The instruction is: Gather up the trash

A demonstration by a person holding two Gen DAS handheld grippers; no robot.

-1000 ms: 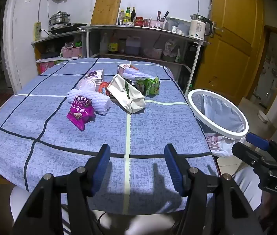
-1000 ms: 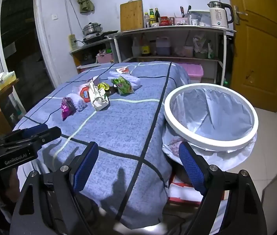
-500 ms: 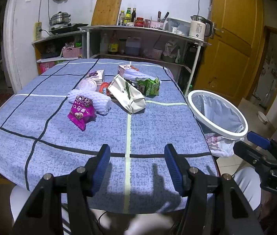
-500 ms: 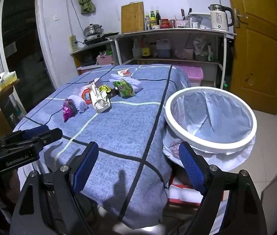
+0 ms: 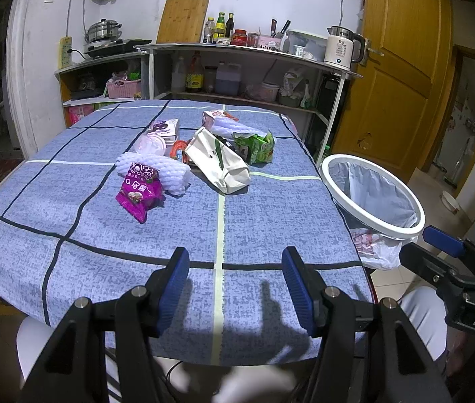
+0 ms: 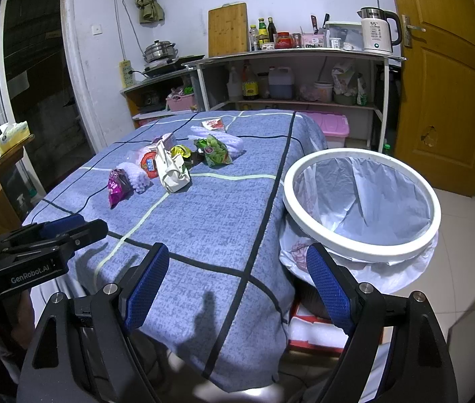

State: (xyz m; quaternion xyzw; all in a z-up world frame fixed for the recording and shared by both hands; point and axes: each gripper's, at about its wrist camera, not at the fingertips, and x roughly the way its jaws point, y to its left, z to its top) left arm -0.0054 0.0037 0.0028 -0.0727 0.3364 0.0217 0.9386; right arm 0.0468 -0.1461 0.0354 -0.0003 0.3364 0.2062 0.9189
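Trash lies in a heap on the blue checked tablecloth [image 5: 271, 221]: a purple snack packet [image 5: 139, 193], white foam netting [image 5: 156, 171], a cream paper bag [image 5: 219, 161], a green packet [image 5: 256, 146], a small box [image 5: 165, 127] and a round lid [image 5: 151, 143]. A bin with a white ring and plastic liner [image 5: 371, 198] [image 6: 361, 201] stands at the table's right edge. My left gripper [image 5: 235, 285] is open over the near table edge, well short of the heap. My right gripper [image 6: 237, 285] is open and empty over the table corner beside the bin.
Shelves along the back wall [image 5: 237, 67] carry bottles, a kettle [image 5: 339, 47] and a cutting board. A yellow door [image 5: 398, 67] stands at the right. A pink lidded box [image 6: 331, 126] sits on the floor behind the table. A person's pale trousers [image 5: 422, 315] show below.
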